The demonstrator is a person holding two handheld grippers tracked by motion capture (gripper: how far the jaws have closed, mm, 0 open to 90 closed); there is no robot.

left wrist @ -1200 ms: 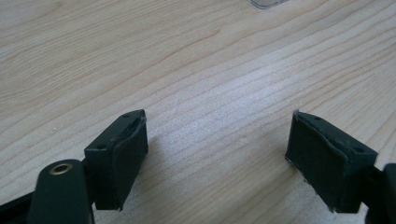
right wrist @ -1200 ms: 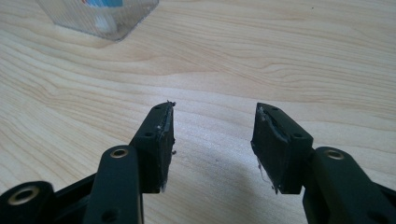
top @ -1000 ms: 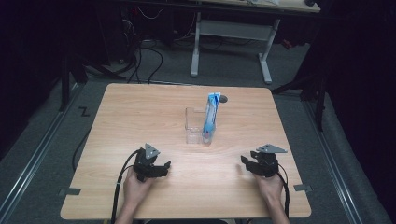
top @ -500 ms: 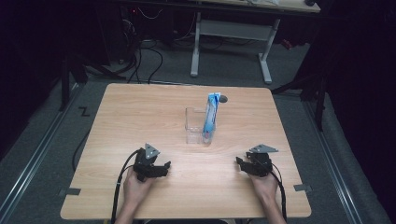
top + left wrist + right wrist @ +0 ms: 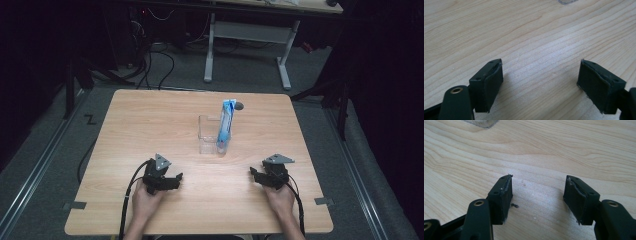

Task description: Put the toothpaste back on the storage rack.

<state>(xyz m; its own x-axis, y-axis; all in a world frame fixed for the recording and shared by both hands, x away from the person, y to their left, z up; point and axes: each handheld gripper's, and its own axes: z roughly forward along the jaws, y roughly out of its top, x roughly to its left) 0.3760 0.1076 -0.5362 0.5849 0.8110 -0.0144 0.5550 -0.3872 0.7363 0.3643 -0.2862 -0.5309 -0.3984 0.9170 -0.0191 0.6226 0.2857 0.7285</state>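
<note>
A clear plastic container stands near the middle of the wooden table. A blue and white tube leans upright at its right side. My left gripper rests low over the front left of the table, held by a hand, and it is open with bare wood between its jaws. At the front right, my right gripper is open too; its jaws have just been opening, with nothing between them. Both grippers are well short of the container.
A small dark object lies on the table just behind the tube. A corner of the clear container edges into the top of the left gripper view and of the right gripper view. A desk frame stands beyond the table.
My right gripper has edged a little to the left, toward the table's middle. The left gripper, the container and the tube have not moved.
</note>
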